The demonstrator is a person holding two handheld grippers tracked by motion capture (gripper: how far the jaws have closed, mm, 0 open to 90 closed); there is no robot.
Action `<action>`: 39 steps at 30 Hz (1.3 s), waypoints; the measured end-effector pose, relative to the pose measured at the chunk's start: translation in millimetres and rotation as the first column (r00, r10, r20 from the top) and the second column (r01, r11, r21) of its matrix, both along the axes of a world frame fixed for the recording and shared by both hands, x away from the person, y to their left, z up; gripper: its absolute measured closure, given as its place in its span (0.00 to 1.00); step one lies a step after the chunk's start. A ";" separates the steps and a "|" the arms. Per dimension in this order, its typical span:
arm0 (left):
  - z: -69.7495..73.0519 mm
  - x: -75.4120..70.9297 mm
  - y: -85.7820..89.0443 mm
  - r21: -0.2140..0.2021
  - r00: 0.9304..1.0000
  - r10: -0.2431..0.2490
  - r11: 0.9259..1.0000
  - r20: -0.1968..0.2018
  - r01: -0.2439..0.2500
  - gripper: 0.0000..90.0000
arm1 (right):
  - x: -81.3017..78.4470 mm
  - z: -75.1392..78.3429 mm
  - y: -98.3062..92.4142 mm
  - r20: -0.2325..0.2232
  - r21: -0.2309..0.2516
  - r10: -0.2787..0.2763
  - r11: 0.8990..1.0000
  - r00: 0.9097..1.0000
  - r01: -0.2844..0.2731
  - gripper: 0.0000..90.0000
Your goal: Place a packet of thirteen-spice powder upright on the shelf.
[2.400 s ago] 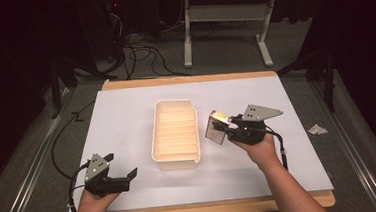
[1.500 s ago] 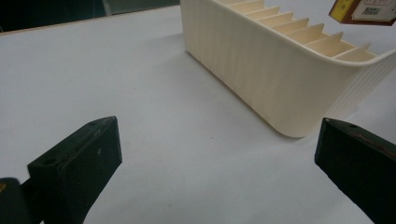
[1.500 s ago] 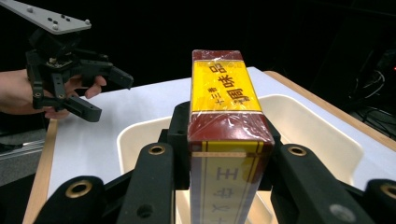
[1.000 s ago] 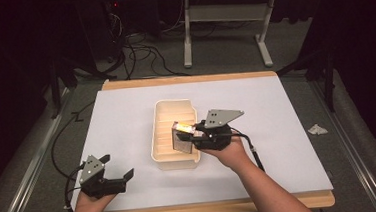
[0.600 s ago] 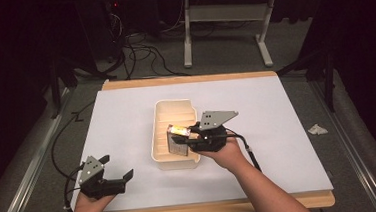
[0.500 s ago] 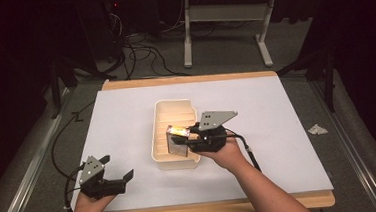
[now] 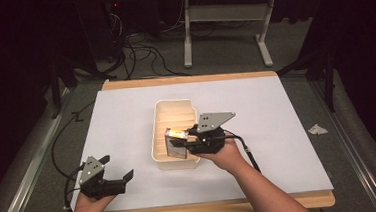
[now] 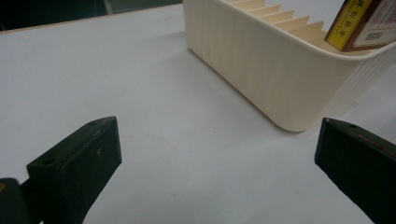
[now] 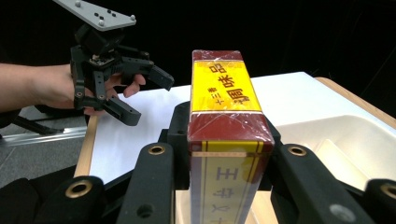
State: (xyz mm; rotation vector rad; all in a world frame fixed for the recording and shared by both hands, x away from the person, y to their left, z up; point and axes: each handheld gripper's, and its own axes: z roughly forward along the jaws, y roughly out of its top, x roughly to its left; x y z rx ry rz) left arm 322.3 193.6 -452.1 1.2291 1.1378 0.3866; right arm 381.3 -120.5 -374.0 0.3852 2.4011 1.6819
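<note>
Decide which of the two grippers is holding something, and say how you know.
The right gripper: its jaws clamp a red-and-yellow box over the cream bin. The left gripper stands open, empty.

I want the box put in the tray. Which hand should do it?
The right. The right gripper is already shut on the box, right over the tray. The left gripper is open, off by the table's near corner.

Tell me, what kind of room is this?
Probably a lab or workshop set up for recording. A table with a white sheet stands in a dark room, cables lie tangled on the floor behind it, and a person's hands hold camera-fitted grippers.
</note>
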 end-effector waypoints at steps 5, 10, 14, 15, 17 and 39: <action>-0.6 0.4 -0.8 0.002 1.000 -0.003 1.000 -0.001 0.003 0.01 | -0.4 -0.9 1.0 -0.007 -0.002 0.011 1.000 1.000 -0.011 0.77; 0.2 0.1 0.6 -0.002 1.000 0.000 1.000 0.000 0.000 0.01 | -1.7 -2.9 2.6 -0.004 -0.005 0.018 1.000 1.000 -0.018 0.77; 0.0 0.1 -0.1 -0.003 1.000 -0.002 1.000 -0.001 0.002 0.01 | -2.6 -5.0 2.2 0.000 -0.018 0.020 1.000 1.000 -0.020 0.77; -0.1 0.1 -0.3 -0.003 1.000 -0.002 1.000 -0.002 0.002 0.01 | -2.8 -5.4 1.7 -0.002 -0.023 0.017 1.000 1.000 -0.018 0.77; -0.2 0.1 -0.6 -0.001 1.000 -0.003 1.000 -0.002 0.003 0.01 | -2.6 -6.3 1.3 -0.006 -0.020 0.018 1.000 1.000 -0.018 0.77; -1.5 0.9 -0.5 0.000 1.000 -0.003 1.000 -0.010 0.003 0.01 | 5.8 -16.9 4.2 -0.017 -0.048 0.060 0.997 0.998 -0.061 0.77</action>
